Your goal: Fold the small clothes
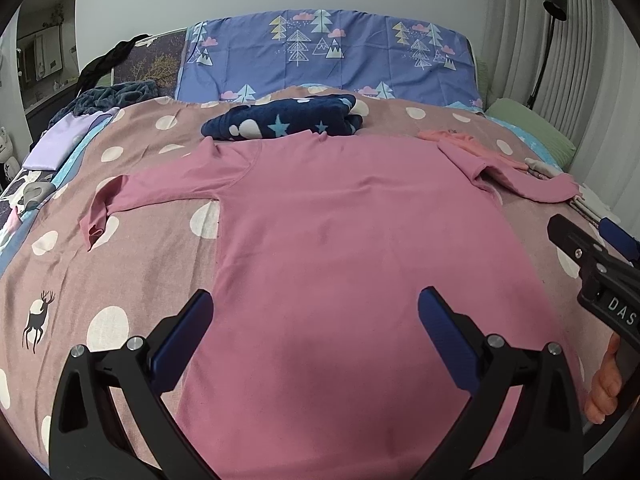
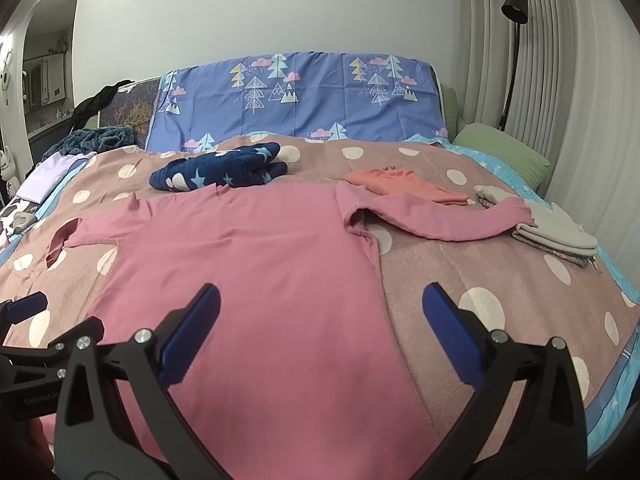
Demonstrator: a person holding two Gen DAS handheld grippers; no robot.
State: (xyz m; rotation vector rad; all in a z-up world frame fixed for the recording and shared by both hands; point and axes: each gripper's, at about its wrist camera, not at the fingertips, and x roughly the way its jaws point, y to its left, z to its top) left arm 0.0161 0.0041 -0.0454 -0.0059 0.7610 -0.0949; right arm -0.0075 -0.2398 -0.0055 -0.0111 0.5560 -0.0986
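In the left wrist view the pink shirt (image 1: 340, 240) lies flat on the bed (image 1: 132, 272), its long axis toward 12 o'clock; the left tongs (image 1: 316, 320) are spread, empty, over its left hem. In the right wrist view the right tongs (image 2: 320, 312) — also spread — straddle the right edge, the sleeve (image 2: 452, 216) reaching to 2 o'clock.

A wide bed (image 2: 500, 280) fills the room, spread with a dusty-pink polka-dot cover. Behind it a blue tree-print sheet (image 2: 304, 96) drapes the headboard against a plain white wall (image 2: 260, 12). Right of the bed hang pleated pale curtains (image 2: 560, 80) and a black floor lamp (image 2: 514, 40); ceiling lights glare upper left.
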